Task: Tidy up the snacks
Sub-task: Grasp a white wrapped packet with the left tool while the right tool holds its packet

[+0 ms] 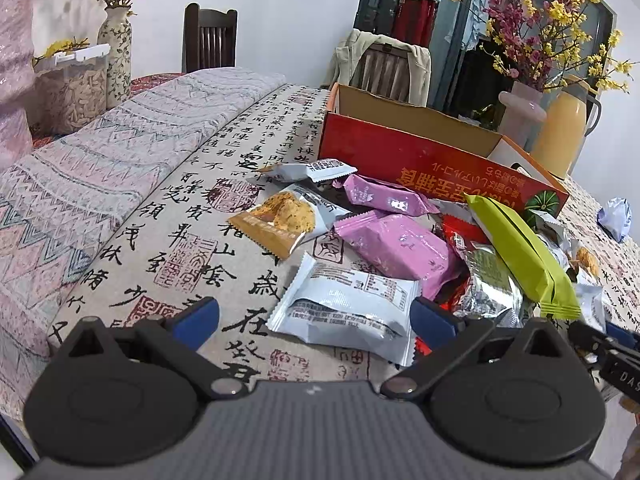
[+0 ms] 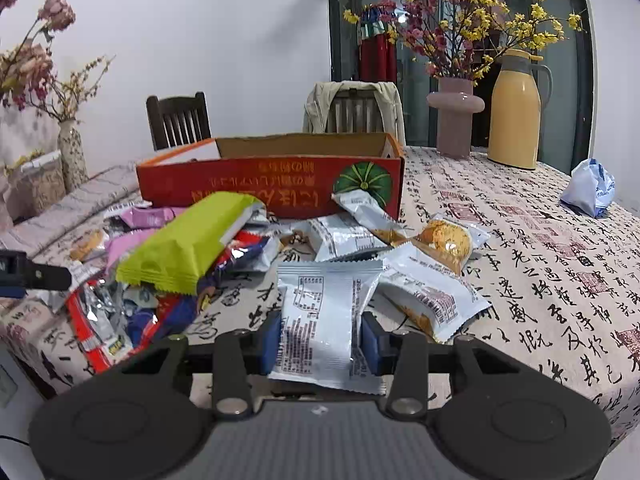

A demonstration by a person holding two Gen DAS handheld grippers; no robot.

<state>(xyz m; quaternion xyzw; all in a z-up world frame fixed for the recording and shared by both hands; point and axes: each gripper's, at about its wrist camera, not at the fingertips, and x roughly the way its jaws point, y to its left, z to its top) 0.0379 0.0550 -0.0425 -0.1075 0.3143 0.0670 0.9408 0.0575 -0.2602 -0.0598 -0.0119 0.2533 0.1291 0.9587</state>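
Right hand-held gripper (image 2: 320,336) pinching the silver packet (image 2: 320,320) mid-body: light, crinkly, slippery; left hand-held gripper (image 1: 316,312) spread wide.

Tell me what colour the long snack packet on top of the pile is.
Lime green long snack packet, clearest in the right wrist view.

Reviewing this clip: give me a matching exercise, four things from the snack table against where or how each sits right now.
Things:
1. right gripper
2. left gripper
3. green packet
4. yellow jug

States:
A. lying on top of the snack pile
B. open, above the table
C. standing beside the pink vase
D. shut on a silver packet

Pairs: 1-D, 2-B, 3-A, 4-C
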